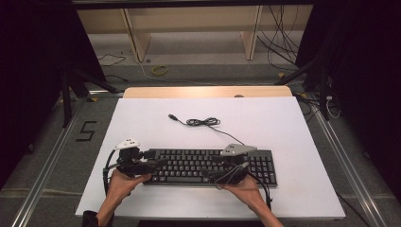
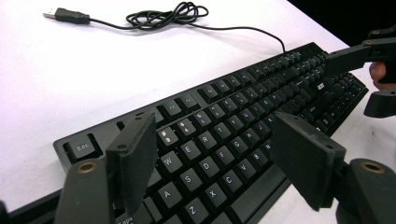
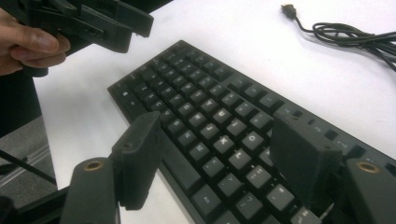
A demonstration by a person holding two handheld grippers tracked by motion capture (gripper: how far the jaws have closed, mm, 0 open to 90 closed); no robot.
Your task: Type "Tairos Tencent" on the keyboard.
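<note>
My left gripper (image 2: 212,156) is spread wide over the left end of the black keyboard (image 1: 208,166), clamping nothing. My right gripper (image 3: 219,161) hangs just as wide above its right half. The keyboard lies flat near the front of the white tabletop (image 1: 142,123), its cable (image 1: 203,122) coiled behind it.

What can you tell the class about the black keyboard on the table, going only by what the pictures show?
The keyboard is black, apparently plastic, full-size with white-lettered keys and a number pad. It lies flat, keys up, lengthwise across the near part of the white table. Its thin black cable runs from the back edge to a loose coil, ending in a USB plug lying free. The left gripper and right gripper hover open over its ends, nothing between their fingers.
</note>
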